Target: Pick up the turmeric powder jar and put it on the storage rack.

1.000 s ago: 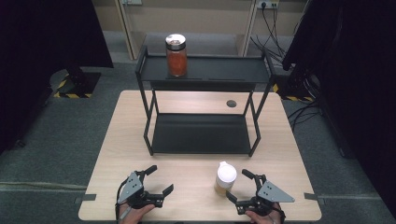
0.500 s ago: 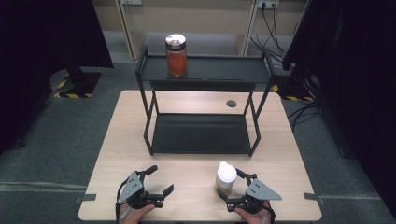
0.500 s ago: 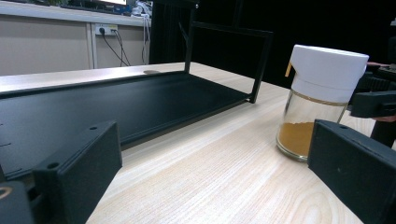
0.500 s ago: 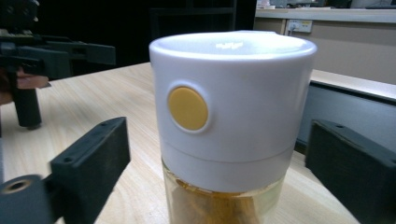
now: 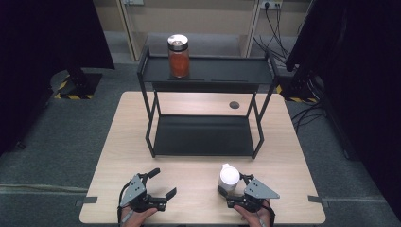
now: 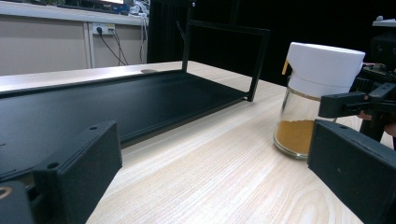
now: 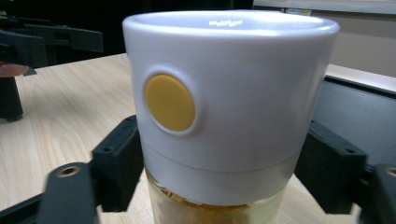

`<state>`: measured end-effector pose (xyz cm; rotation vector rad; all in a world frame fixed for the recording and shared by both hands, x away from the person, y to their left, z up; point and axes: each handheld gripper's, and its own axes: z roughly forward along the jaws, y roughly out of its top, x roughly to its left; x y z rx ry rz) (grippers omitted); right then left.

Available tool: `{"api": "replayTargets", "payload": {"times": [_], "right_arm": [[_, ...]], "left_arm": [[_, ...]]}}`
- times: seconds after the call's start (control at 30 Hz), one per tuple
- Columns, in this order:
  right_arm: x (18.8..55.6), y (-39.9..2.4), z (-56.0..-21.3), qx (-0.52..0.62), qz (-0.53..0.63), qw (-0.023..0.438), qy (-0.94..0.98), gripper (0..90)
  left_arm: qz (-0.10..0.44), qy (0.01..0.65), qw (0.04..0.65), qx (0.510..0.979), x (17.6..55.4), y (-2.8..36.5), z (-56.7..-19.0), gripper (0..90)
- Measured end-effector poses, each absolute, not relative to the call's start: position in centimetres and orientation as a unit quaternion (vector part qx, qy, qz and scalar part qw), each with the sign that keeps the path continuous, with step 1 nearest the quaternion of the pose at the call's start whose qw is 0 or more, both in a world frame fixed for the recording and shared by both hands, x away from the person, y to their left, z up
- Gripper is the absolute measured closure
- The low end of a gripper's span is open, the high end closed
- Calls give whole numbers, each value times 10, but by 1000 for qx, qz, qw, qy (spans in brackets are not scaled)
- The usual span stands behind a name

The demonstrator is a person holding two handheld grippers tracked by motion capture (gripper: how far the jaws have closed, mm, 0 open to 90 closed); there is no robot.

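Two jars, white-capped jar [image 5: 229,177] and red-filled jar [image 5: 178,56], one black rack [image 5: 203,135], one table [image 5: 142,118].

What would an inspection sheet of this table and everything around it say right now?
Surface: pale wooden table, with a round dark spot near the back.
Job's things: white-capped glass jar with yellow-brown powder, standing on the table near the front edge.
Clutter: black two-level shelf on the table; a jar of red stuff on its top level.
Grippers: right gripper has just been closing, a jaw on either side of the white-capped jar below its cap, seemingly pressing it; left gripper open, nothing between its jaws.
Cables: black cables hang from a wall socket behind.
Surroundings: grey carpet, dark curtains either side, yellow-black striped tape on the floor.
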<state>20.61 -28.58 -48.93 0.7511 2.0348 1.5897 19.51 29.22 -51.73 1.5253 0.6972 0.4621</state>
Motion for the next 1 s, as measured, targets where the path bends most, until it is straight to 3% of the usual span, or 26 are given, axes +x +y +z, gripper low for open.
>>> {"api": "replayTargets", "payload": {"times": [0.13, 1.0], "right_arm": [[209, -286, -489, 270, 575, 217, 741, 303], [207, -291, -464, 255, 580, 229, 739, 310]], "left_arm": [[202, 308, 645, 670, 196, 292, -517, 21], [200, 310, 645, 669, 196, 293, -518, 21]]}}
